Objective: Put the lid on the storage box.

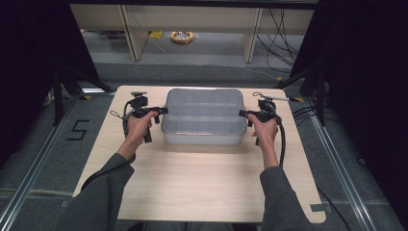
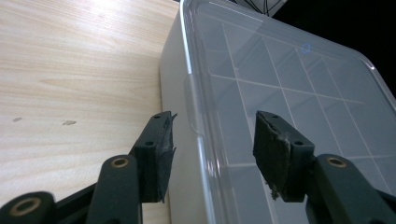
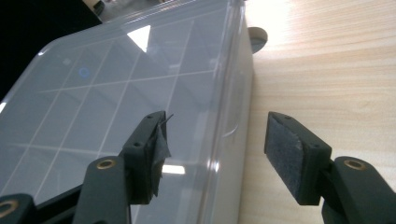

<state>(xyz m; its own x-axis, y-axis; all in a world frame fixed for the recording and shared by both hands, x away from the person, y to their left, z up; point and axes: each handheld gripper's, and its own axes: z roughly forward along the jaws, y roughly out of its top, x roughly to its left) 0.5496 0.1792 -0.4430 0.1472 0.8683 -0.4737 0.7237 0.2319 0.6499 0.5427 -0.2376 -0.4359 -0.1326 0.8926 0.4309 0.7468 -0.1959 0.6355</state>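
High view: I hold the left claw (image 1: 161,111) and right claw (image 1: 244,114) at either end of the clear compartment box (image 1: 203,115), centre frame on the table (image 1: 202,183).

Left gripper view: the jaws stand apart, straddling the box's lid edge (image 2: 198,140) at lower centre; nothing is clamped.

Right gripper view: jaws likewise apart over the rim (image 3: 233,126). My worry is that uneven closing could skid the slick box or pop its lid.

A clear compartment box (image 1: 203,116) sits on the wooden counter (image 1: 192,178); the left tool (image 1: 161,110) and right tool (image 1: 243,113) flank its short ends
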